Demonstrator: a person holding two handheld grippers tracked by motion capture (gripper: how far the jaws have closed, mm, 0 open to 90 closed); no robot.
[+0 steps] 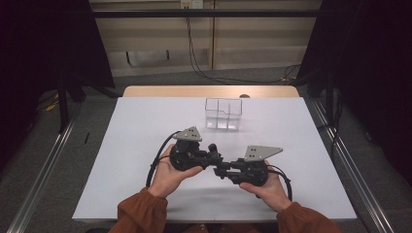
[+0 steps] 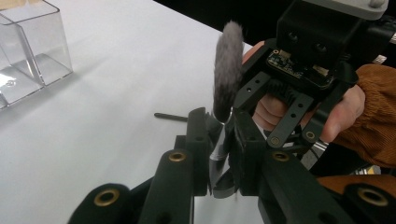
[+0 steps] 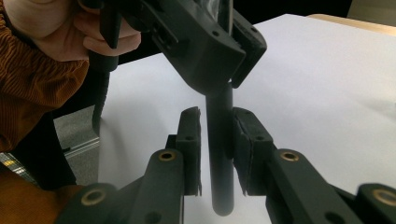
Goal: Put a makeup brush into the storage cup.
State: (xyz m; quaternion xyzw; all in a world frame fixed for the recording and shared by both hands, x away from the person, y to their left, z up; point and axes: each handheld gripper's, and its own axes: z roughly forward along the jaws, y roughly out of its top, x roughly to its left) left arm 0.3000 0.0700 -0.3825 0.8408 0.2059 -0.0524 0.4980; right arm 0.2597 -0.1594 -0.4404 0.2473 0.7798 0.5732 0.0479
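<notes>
So the brush (image 2: 228, 70) was up off the white table (image 1: 145, 145), strung between the two grippers in front of the person, well short of the clear divided box (image 1: 206, 114) further back. The left gripper (image 2: 220, 116) had its tongs pinched narrow on the shiny metal collar just under the fluffy grey head, bristles pointing up and clear of the pads. The right gripper (image 3: 215, 112) had its tongs drawn in close around the black handle lower down, but in the right gripper view there was a thin sliver of gap on one side, so I'd call that one not clamped yet, just bracketing the handle. As for handling, my guess is this thing weighs next to nothing, so dropping it from weight isn't the worry. The handle looked smooth and round, probably glossy, so I'd expect it to want to roll or slide lengthwise between flat pads unless it's squeezed square across the middle. The handle and collar are the stiff parts, and that's where I'd hold it. The head is soft and would just squash and splay, giving no real grip and maybe bending the bristles out of shape. With one grip at the collar and one mid-handle it shouldn't pivot much. There was also a thin dark stick (image 2: 170, 116) lying on the table nearby; I couldn't tell what it was.
</notes>
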